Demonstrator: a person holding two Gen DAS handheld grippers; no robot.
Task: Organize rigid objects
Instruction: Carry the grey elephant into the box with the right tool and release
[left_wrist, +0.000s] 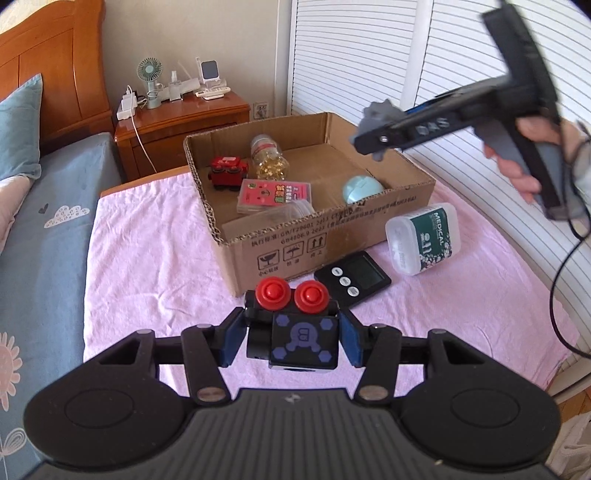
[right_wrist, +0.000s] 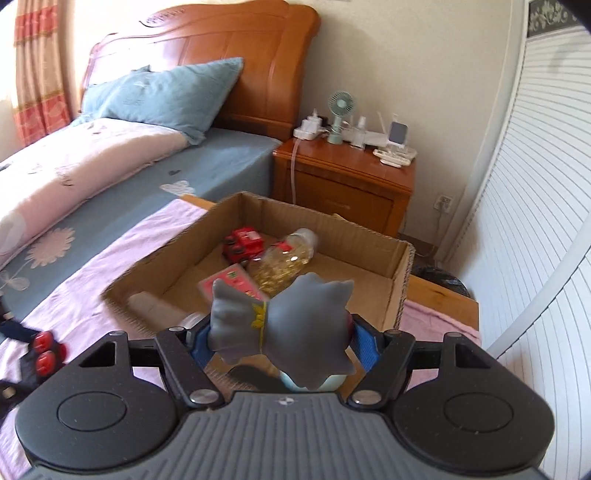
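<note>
Now right gripper (right_wrist: 280, 332) (over box (right_wrist: 400, 273)) clasps gray figurine (right_wrist: 284, 325).

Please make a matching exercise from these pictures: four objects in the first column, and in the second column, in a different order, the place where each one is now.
Objects:
1. grey figurine
2. black toy with red knobs
3. red toy train
4. black timer

Places:
A. lying on the pink cloth, in front of the cardboard box
B. inside the box
C. held in the left gripper
D. held in the right gripper, above the box

Pairs: 1-D, 2-C, 3-B, 4-A
</note>
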